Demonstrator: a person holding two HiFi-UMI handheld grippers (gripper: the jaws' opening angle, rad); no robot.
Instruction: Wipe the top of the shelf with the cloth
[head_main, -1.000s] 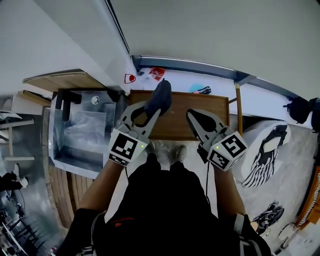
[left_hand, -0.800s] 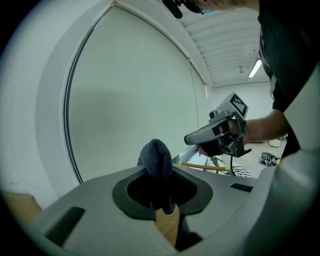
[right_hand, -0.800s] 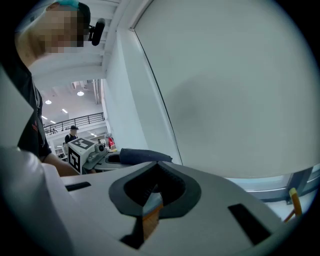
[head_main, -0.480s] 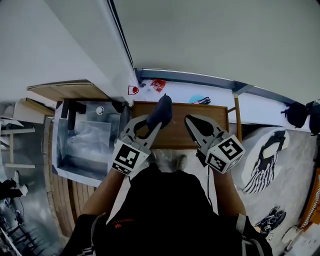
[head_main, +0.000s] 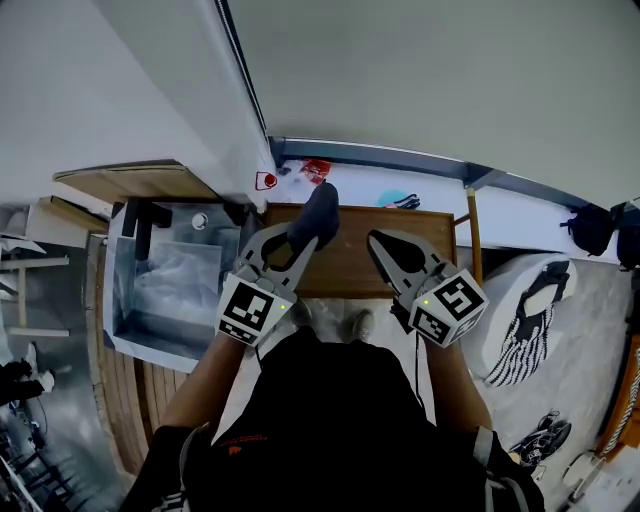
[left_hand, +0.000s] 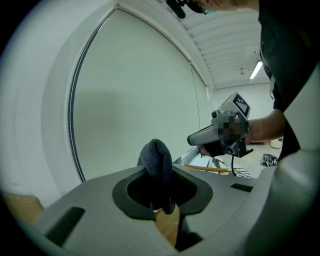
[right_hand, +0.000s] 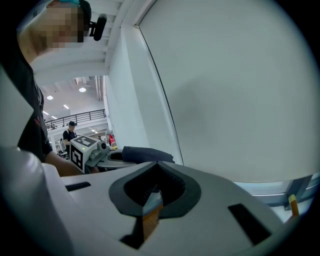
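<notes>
l gripper (head_main: 303, 238) clamps cloth (head_main: 318, 212); lower end hidden.

My left tool (head_main: 300, 236) and right tool (head_main: 381, 243) are matt grey plastic, with a darker, dull black lining round the jaws. The cloth (head_main: 316, 215) is soft, dark, finely knitted fabric. The shelf (head_main: 348, 267) top is smooth brown wood.

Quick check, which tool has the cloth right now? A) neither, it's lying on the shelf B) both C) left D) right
C: the left tool is clamped on the dark cloth, while the right tool holds nothing.
</notes>
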